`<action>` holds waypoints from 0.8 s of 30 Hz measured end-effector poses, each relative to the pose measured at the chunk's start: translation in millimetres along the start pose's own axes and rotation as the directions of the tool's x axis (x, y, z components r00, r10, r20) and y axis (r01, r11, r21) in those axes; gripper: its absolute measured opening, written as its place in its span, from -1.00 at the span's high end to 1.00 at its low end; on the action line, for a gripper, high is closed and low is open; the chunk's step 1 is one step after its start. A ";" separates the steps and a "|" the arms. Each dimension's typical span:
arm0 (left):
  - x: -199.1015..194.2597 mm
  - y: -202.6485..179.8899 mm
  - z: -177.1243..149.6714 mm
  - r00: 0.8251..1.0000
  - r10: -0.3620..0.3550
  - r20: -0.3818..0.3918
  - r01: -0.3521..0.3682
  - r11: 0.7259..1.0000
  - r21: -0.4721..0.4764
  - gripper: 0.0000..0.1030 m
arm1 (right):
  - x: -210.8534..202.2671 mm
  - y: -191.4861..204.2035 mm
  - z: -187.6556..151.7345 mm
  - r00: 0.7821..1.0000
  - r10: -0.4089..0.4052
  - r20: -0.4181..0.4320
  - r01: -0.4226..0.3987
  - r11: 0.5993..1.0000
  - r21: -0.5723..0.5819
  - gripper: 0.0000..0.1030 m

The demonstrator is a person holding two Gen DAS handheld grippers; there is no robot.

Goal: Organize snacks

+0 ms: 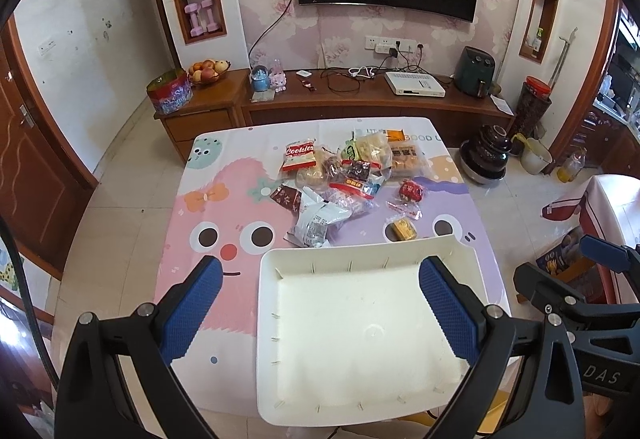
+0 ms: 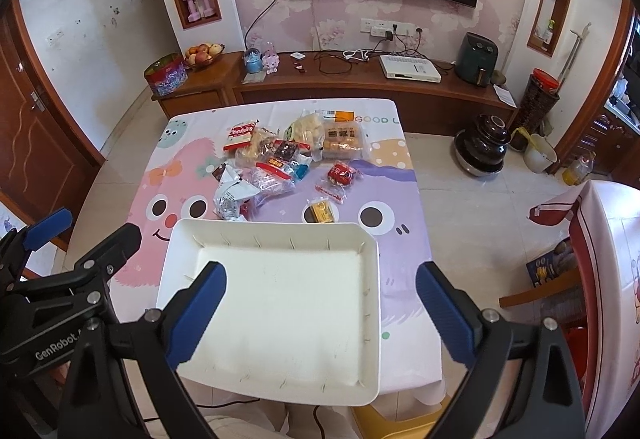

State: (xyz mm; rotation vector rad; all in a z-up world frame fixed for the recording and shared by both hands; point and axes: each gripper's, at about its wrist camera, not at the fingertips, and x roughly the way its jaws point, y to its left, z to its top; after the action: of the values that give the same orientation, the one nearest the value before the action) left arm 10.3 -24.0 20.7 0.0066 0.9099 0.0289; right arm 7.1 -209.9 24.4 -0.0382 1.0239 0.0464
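A white rectangular tray (image 1: 276, 359) (image 2: 372, 319) with nothing in it sits at the near edge of the table. Beyond it lies a loose pile of snack packets (image 1: 344, 179) (image 2: 272, 163): a red "Cookies" pack (image 1: 299, 154) (image 2: 240, 133), a silver foil bag (image 1: 318, 221) (image 2: 232, 199), a red round pack (image 1: 411, 191) (image 2: 341, 173) and a small yellow pack (image 1: 404, 229) (image 2: 321, 212). My left gripper (image 1: 320, 279) hovers open above the tray's near left part. My right gripper (image 2: 320, 279) hangs open over the tray's right half. Neither holds anything.
The table wears a pink and purple cartoon cloth (image 1: 216, 223) (image 2: 400, 199). A wooden TV cabinet (image 1: 360, 103) stands behind it, a dark pot (image 2: 482, 147) on the floor to the right, and a chair (image 2: 536, 291) near the right edge.
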 end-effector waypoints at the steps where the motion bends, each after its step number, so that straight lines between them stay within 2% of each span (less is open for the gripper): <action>1: -0.2 -0.7 0.9 1.000 0.000 0.003 0.000 1.000 -0.003 -0.90 | 0.2 -1.4 1.4 1.000 0.007 0.002 -0.007 1.000 -0.002 -0.87; 11: 0.4 -7.8 11.8 1.000 0.015 0.020 -0.015 1.000 -0.010 -0.90 | 6.2 -7.5 14.5 0.997 0.063 0.034 -0.062 0.998 -0.033 -0.87; 24: 37.6 0.8 34.3 0.997 -0.030 -0.071 0.031 1.000 0.006 -0.92 | 36.9 -10.5 35.3 0.995 0.103 0.006 -0.103 0.995 -0.001 -0.87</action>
State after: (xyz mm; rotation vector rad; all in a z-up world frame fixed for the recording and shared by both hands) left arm 60.4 -21.9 12.0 -0.0020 0.9810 -0.0025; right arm 56.9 -217.7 11.3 0.0142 1.0196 0.1412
